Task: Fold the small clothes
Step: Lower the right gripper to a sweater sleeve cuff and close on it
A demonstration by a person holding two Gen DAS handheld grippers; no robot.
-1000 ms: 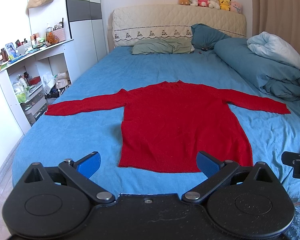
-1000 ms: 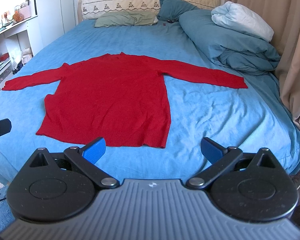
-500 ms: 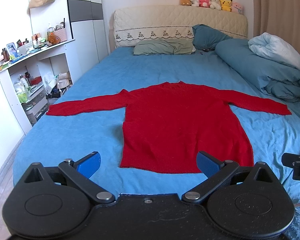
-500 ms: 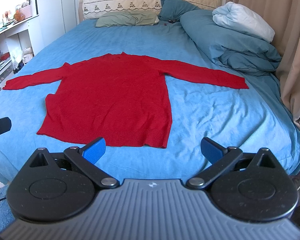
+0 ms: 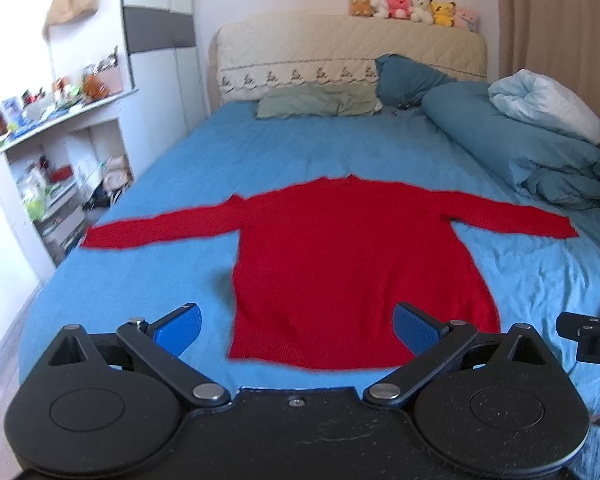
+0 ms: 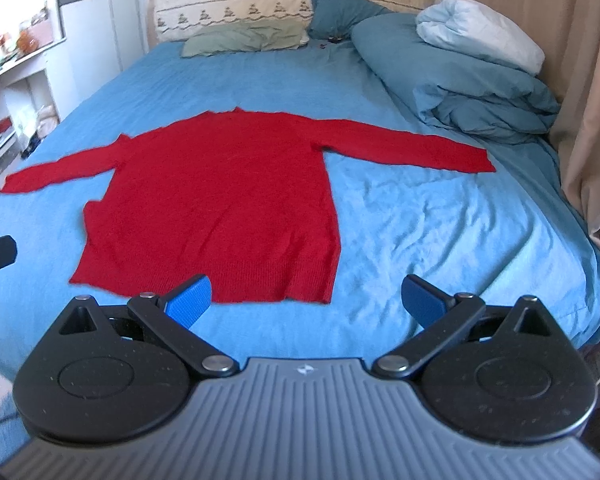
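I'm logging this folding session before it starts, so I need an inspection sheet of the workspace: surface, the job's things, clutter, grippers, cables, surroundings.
Surface: blue bed sheet, lightly wrinkled.
Job's things: red sweater lying flat, both sleeves spread out, hem toward the cameras, unfolded.
Clutter: bundled duvet along the right edge; pillows at the headboard, apart from the sweater.
Grippers: left gripper open, empty, near the hem; right gripper open, empty, near the hem's right corner.
Cables: nothing seen.
Surroundings: crowded shelves to the left, curtain to the right, plush toys on the headboard.
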